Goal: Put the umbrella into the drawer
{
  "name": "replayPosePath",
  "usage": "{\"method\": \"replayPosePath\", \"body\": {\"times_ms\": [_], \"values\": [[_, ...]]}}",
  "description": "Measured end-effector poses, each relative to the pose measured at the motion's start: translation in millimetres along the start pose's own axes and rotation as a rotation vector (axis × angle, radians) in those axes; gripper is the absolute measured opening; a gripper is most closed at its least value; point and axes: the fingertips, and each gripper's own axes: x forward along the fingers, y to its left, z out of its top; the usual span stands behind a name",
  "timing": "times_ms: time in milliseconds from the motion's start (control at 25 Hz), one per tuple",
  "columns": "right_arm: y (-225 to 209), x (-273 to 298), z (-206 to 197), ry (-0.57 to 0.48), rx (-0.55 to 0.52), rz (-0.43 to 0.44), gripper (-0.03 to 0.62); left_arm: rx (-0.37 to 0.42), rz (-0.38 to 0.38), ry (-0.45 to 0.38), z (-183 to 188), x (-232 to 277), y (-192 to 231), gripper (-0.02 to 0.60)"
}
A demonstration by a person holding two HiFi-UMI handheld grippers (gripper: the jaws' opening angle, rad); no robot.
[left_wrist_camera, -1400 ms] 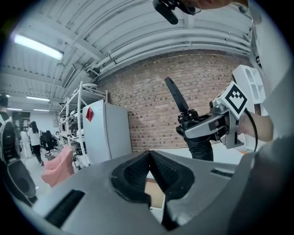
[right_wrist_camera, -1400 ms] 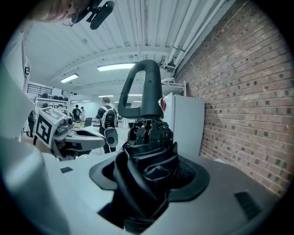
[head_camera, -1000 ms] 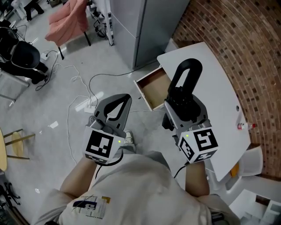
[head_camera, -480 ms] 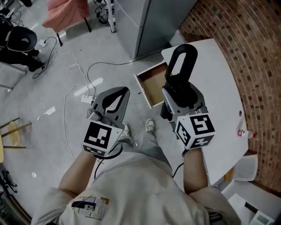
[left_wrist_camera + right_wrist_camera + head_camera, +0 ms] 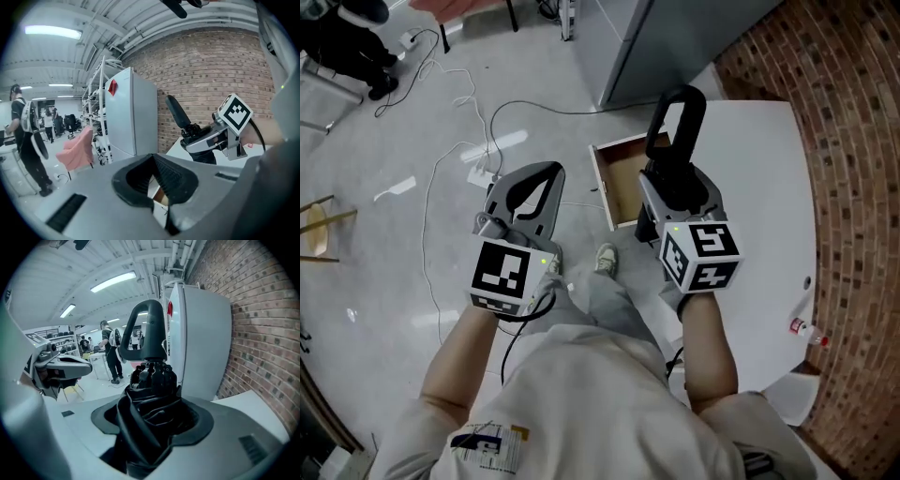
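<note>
We are clamping the folded umbrella (image 5: 676, 127) in our right gripper (image 5: 673, 192), aimed for stowing in the open drawer (image 5: 622, 183), upper centre; left gripper (image 5: 539, 176) closed, empty.

The person wears a pale beige short-sleeved T-shirt (image 5: 581, 394) with a dark blue and yellow chest print (image 5: 492, 441), grey trousers (image 5: 605, 298) and light sneakers (image 5: 605, 257). The left gripper (image 5: 536, 176) and right gripper (image 5: 673, 183) have grey shells. Each carries a black-and-white marker cube (image 5: 501, 276) and a small green light.
</note>
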Motion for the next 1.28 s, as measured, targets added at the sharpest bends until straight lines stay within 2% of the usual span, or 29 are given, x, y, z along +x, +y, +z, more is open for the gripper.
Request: {"method": "replayPosePath", "body": {"times_ms": [160,360,880,1280], "values": [[-13,36,-21,0.047,-0.006,0.034,0.267,-0.059,0.053,0.035,-25,17,12,0.008],[-25,78,-52,0.111,0.001,0.049,0.267,-0.112,0.077,0.079,-56,42,17,0.008],[-31,149,-124,0.218,-0.029,0.087,0.267,-0.19,0.026,0.172,-138,115,6,0.008],[-44,205,-192,0.294,-0.021,0.077,0.267,-0.256,0.013,0.221,-198,156,5,0.008]]}}
